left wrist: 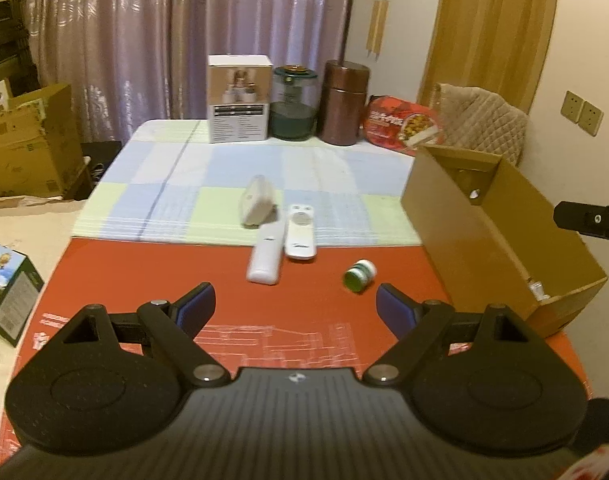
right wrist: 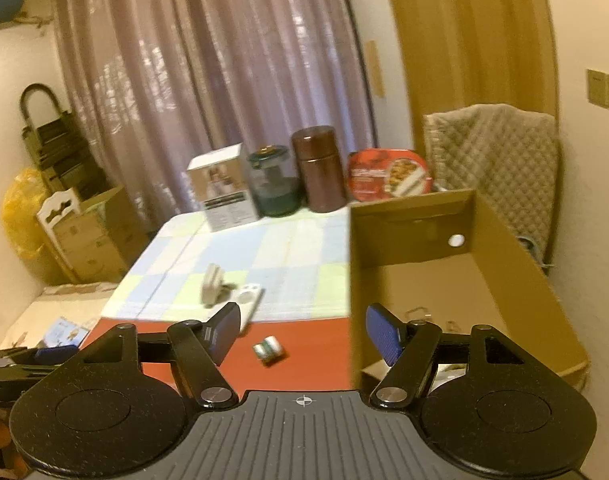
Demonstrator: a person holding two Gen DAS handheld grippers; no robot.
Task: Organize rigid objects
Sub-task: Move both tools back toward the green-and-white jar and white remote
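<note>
The left gripper (left wrist: pixel 296 304) hovers over a red mat (left wrist: pixel 144 272), jaws spread wide and empty. Just beyond lie a small green-capped bottle (left wrist: pixel 359 276) on its side and two white remotes (left wrist: pixel 282 250). The right gripper (right wrist: pixel 302 334), jaws apart and holding nothing, straddles the near wall of an open cardboard box (right wrist: pixel 444 248).

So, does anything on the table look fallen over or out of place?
Yes. The small green bottle lies on its side on the red mat, near the cardboard box. The beige gadget rests tilted against a white remote.
</note>
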